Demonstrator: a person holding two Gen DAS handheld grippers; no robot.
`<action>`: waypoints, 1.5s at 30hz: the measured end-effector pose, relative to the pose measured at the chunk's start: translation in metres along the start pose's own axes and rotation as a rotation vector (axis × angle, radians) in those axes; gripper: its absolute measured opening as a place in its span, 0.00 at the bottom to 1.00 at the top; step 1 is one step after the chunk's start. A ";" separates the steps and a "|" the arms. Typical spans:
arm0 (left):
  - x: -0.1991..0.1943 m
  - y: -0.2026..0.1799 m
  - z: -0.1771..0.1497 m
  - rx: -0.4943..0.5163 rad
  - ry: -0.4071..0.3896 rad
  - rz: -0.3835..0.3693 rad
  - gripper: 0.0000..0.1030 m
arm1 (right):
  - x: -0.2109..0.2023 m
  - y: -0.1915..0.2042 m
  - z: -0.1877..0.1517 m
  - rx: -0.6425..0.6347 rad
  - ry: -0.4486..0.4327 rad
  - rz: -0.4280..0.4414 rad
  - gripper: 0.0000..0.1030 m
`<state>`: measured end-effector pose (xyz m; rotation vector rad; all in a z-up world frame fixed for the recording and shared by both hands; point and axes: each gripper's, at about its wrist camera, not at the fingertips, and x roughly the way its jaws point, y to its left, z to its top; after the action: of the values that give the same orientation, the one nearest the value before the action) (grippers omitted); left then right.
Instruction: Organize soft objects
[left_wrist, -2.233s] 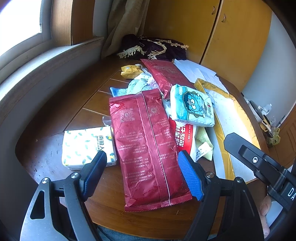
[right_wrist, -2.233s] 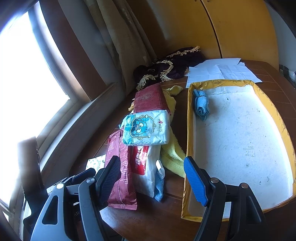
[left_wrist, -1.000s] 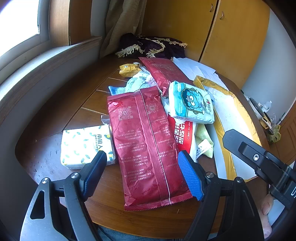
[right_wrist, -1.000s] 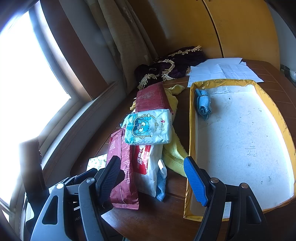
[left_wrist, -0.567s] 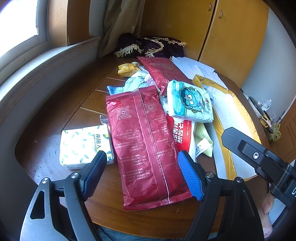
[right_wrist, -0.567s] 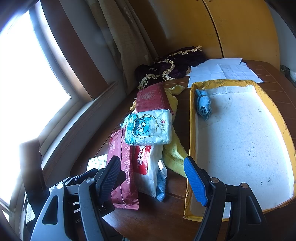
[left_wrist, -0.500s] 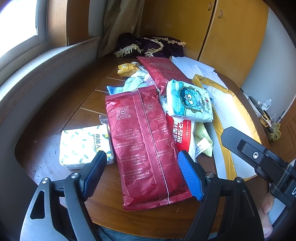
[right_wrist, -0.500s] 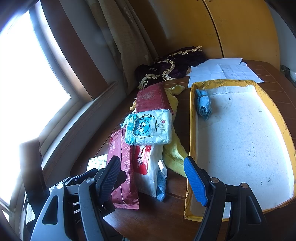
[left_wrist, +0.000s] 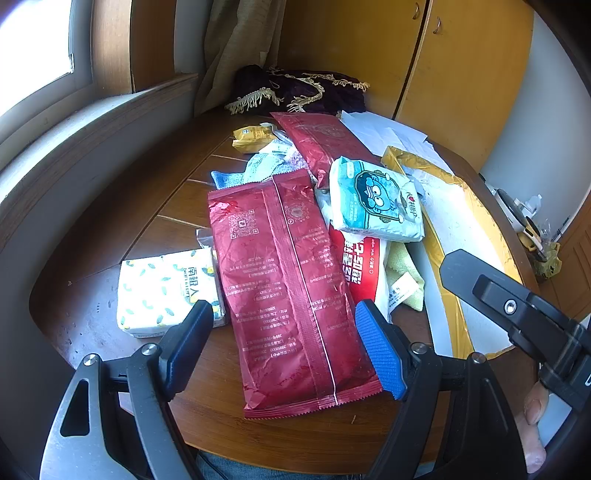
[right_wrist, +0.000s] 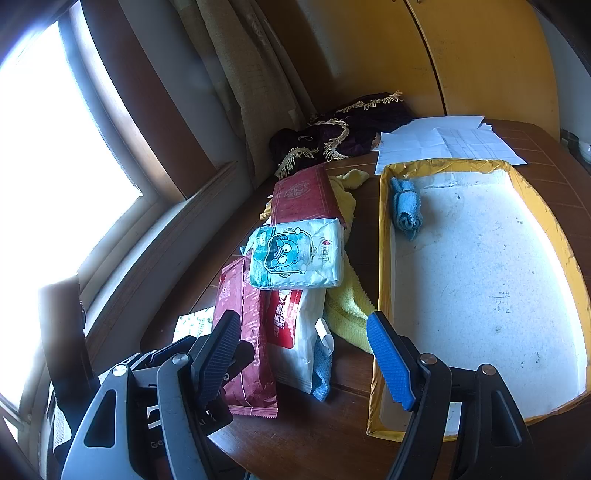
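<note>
From my left wrist: my left gripper (left_wrist: 282, 345) hangs wide open and empty over the near end of the long red packet (left_wrist: 284, 280), whose long axis runs straight away from me between the fingers.

From my right wrist: my right gripper (right_wrist: 299, 354) is also spread and empty; the tray (right_wrist: 382, 295) lies just right, the packet left, nearer my left hand.

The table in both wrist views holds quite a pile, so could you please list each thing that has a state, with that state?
Left gripper: open, holding nothing.
Right gripper: open, holding nothing.
Tray: holds only the blue cloth.
Blue cloth: rolled up, in the tray's far corner.
Long red packet: sealed, flat on the table.
Cartoon tissue pack: sealed, atop the pile.
Yellow towel: crumpled under the packs.
Cupboard doors: shut.
</note>
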<state>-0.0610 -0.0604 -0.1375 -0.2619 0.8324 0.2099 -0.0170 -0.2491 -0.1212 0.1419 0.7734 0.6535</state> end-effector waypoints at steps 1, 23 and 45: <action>0.000 0.000 0.000 0.001 0.001 -0.001 0.77 | 0.000 0.000 0.000 0.000 0.000 0.000 0.71; 0.002 -0.002 -0.005 0.008 0.004 0.004 0.77 | 0.000 -0.003 -0.001 -0.001 -0.002 0.003 0.71; 0.003 0.050 0.010 -0.109 -0.016 -0.012 0.77 | 0.057 0.016 0.048 -0.074 0.014 -0.073 0.71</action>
<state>-0.0658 -0.0099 -0.1405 -0.3672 0.8045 0.2459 0.0381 -0.1971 -0.1157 0.0412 0.7633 0.6135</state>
